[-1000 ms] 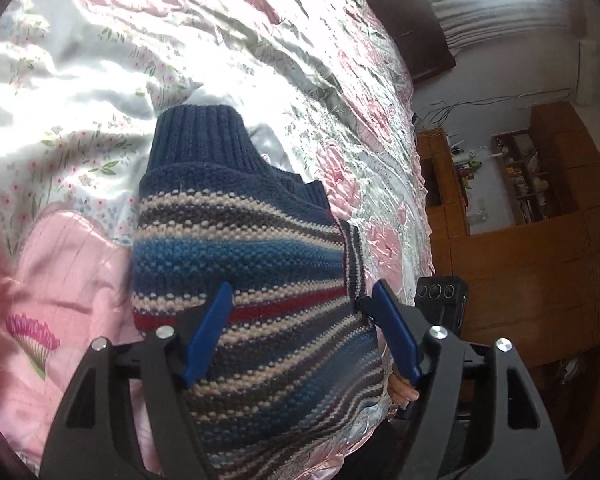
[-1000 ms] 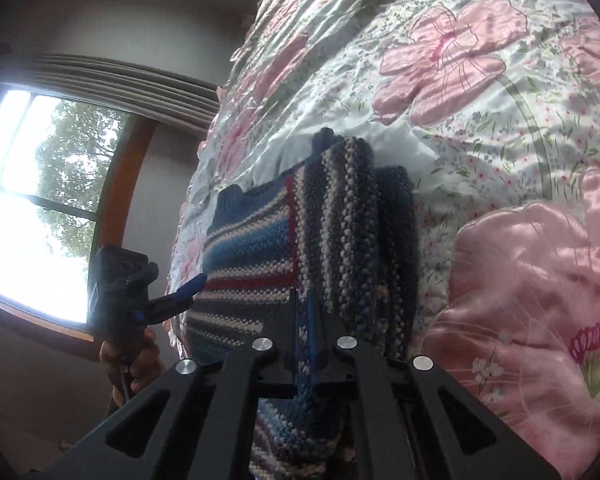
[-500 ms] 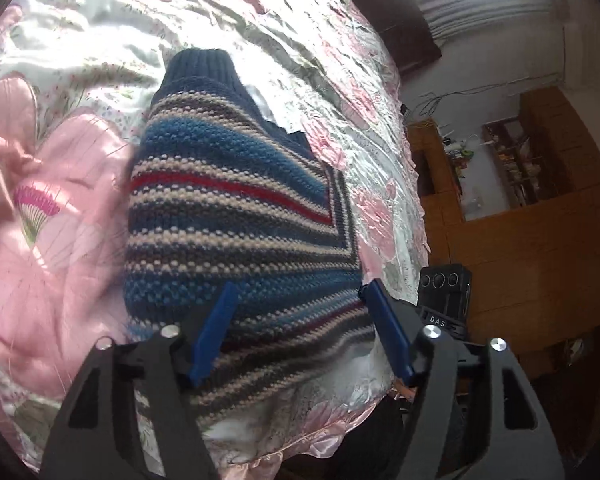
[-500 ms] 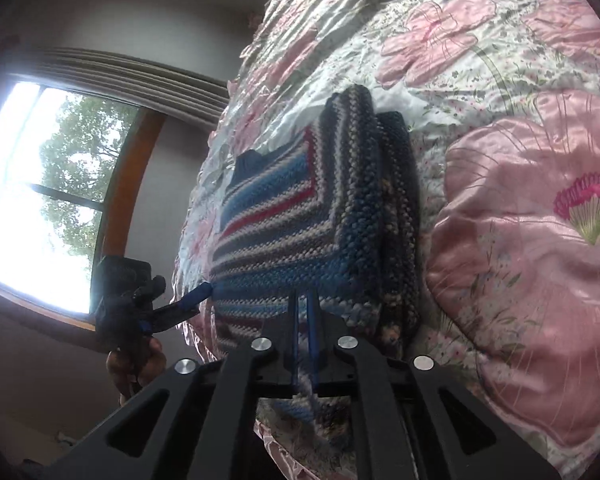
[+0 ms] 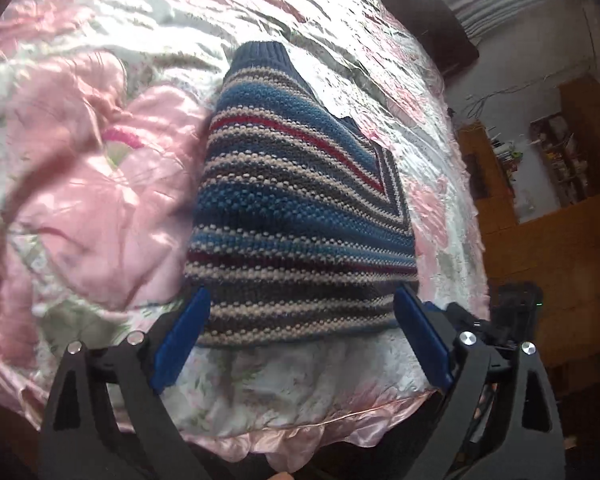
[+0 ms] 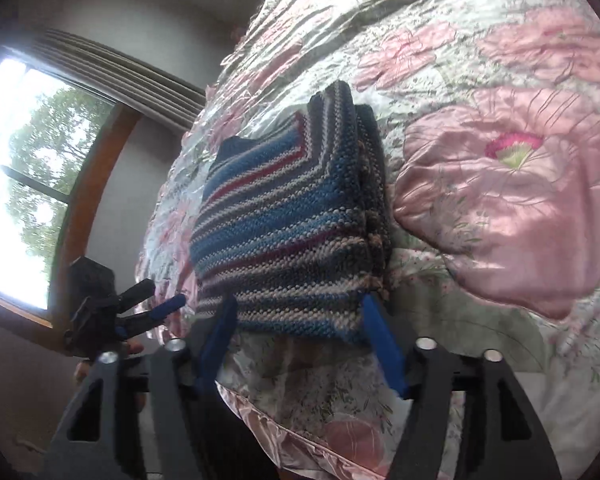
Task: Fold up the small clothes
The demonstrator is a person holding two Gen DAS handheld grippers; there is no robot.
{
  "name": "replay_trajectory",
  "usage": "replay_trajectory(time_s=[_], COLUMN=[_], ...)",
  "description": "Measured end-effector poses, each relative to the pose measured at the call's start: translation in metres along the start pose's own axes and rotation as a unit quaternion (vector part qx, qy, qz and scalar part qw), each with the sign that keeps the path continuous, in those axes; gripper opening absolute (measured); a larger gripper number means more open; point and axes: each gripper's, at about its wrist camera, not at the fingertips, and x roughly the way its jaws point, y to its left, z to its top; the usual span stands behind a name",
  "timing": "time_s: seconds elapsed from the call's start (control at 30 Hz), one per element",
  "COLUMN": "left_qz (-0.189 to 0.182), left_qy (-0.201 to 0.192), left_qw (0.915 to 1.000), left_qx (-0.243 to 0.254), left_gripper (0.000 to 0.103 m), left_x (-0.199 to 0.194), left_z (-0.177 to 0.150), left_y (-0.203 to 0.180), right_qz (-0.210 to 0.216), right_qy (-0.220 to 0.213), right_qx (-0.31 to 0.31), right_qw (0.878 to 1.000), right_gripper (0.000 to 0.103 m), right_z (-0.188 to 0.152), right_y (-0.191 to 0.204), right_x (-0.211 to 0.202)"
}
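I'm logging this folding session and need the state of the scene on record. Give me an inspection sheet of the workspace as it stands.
Surface: bed with a shiny floral quilt, wrinkled, pink satin edge nearest the cameras.
Job's things: striped knit sweater, folded into a compact stack, lying flat near the bed's edge; layers show along one side in the right wrist view.
Clutter: nothing seen on the quilt besides the sweater.
Grippers: left gripper open, holding nothing; right gripper open, holding nothing; both just short of the sweater's near edge.
Cables: thin wires on the far wall.
Surroundings: window with curtain; wooden shelving with small items.
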Motion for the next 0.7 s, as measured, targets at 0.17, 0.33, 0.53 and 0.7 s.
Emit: replay_trajectory(time_s=[0.17,0.33,0.53,0.7], left_qz=[0.165,0.197,0.181,0.181], left_qy=[-0.092,-0.138,-0.165,-0.178], left_qw=[0.9732,0.9582,0.9559,0.953], left_qx=[0.132,0.155,0.162,0.165], left_gripper=[0.1,0.1,0.1,0.1], left_x=[-0.077,-0.133,-0.185,-0.206], left_z=[-0.066,-0.117,-0.162,-0.178], left_y=[-0.077,-0.119,-0.152,-0.16], right_qz=[-0.176,-0.22,-0.231,-0.253], right_qy=[-0.071,-0.099,-0.129,-0.151], right_qx=[-0.134,-0.161,-0.166,-0.173], right_qw=[0.973,0.957,0.95,0.94], right_gripper=[0.099,0.099,0.099,0.099], right_z=[-0.056,-0.104,-0.133,-0.147], right_y=[0.078,0.118,0.162,0.177], right_x=[-0.074,-0.13,-0.175,-0.19])
